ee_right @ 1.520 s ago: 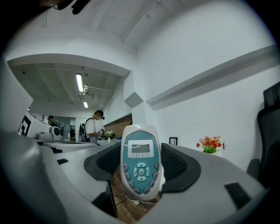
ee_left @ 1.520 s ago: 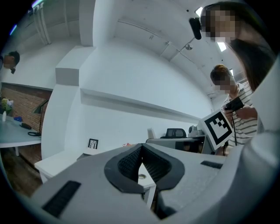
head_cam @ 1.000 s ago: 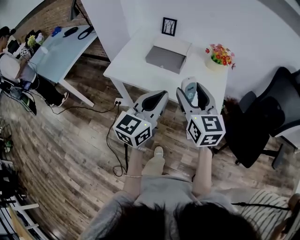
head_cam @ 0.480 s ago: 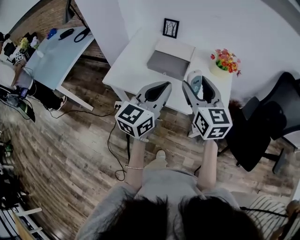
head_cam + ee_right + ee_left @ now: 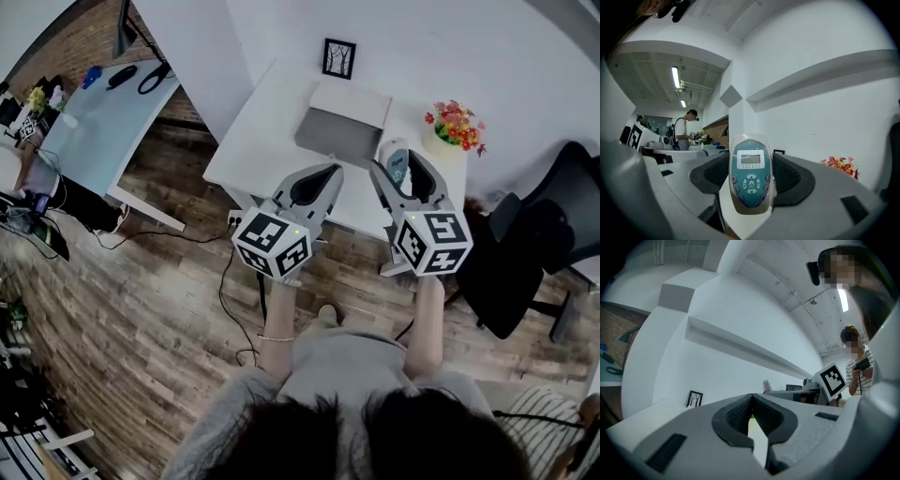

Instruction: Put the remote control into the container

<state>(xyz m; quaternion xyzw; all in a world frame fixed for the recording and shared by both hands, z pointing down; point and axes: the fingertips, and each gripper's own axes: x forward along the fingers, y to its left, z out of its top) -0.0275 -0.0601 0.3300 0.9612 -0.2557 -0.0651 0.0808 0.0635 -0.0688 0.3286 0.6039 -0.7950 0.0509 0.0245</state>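
The remote control (image 5: 750,180) is white with a teal face, a small screen and round buttons. My right gripper (image 5: 749,178) is shut on it, holding it upright between the jaws. In the head view the remote control (image 5: 397,167) pokes out of the right gripper (image 5: 405,178) over the near edge of the white table (image 5: 262,131). The container (image 5: 342,124) is a grey open box at the back of that table, ahead of both grippers. My left gripper (image 5: 314,183) is shut with nothing in it, its jaws meeting in the left gripper view (image 5: 751,420).
A small framed picture (image 5: 338,56) leans on the wall behind the container. A pot of flowers (image 5: 452,124) stands at the table's right end. A black office chair (image 5: 534,244) is to the right. A glass desk (image 5: 98,108) stands at the left over wood floor.
Both grippers have moved forward toward the white table, the right one carrying the remote control over its near edge. The head camera has moved closer to the table.
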